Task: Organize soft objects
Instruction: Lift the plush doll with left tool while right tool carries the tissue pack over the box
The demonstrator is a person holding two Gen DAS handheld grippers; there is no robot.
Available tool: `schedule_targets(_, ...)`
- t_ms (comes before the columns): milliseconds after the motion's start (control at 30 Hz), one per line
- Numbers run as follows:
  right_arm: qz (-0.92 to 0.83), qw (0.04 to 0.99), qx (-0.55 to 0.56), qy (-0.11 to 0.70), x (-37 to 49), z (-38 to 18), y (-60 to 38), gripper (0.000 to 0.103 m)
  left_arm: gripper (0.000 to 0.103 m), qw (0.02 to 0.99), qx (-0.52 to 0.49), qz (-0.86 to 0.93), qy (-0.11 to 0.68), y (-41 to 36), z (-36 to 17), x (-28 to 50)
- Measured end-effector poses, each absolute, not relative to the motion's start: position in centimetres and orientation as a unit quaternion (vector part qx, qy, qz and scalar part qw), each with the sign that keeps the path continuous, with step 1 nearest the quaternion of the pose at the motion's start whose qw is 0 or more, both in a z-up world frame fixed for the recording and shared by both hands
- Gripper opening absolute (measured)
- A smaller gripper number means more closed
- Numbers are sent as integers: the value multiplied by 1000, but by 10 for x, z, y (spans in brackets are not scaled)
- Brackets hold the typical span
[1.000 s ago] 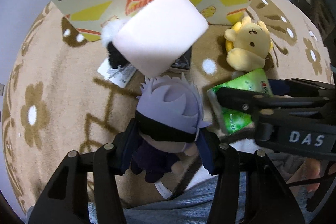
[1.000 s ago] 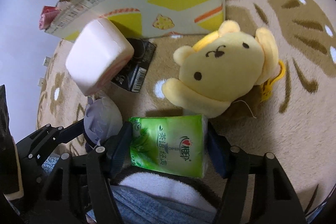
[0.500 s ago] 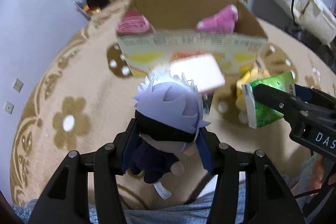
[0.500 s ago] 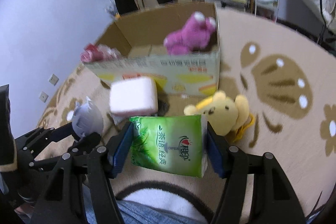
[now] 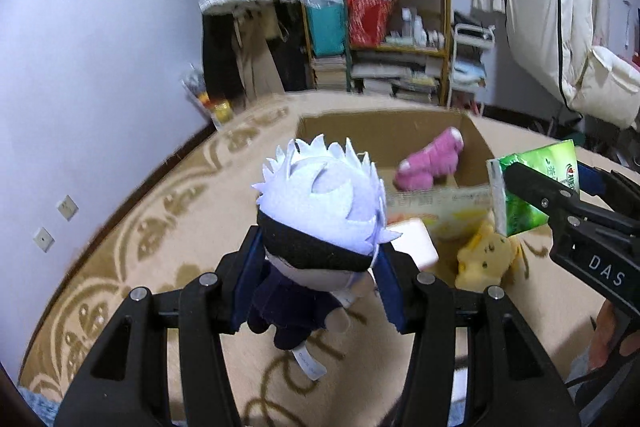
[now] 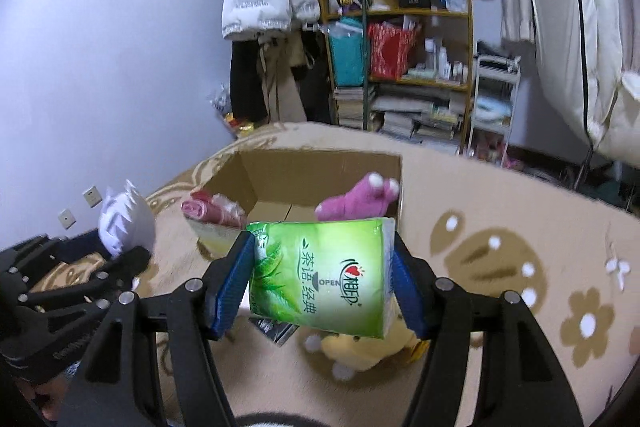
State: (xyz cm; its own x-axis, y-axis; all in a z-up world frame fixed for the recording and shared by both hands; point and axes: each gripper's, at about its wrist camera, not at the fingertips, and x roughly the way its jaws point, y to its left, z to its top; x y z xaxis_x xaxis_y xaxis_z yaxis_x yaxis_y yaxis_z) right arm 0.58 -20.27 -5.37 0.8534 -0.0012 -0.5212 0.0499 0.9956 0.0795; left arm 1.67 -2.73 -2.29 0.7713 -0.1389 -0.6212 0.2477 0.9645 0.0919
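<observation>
While shelves [image 6: 404, 67] loom behind, box [image 6: 320, 167] holds pink plush [image 6: 356, 203].

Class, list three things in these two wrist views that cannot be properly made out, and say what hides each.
1. Yellow plush, right wrist view: mostly hidden behind the green tissue pack.
2. White block, left wrist view: partly covered by the white-haired doll, and blurred.
3. Cardboard box floor, both views: near wall and held items block it.

We see the yellow plush [image 6: 364, 351] largely hidden behind the green tissue pack [image 6: 320, 279]. The white-haired doll [image 5: 320, 219] covers part of the cardboard box [image 5: 384, 135], whose printed front blurs unreadably.
</observation>
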Motion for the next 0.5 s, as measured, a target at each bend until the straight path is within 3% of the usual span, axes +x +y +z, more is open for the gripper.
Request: schedule_targets(500, -24, 971, 21, 235, 30, -37, -208, 69, 51, 955, 88, -76, 272, -21, -7, 36)
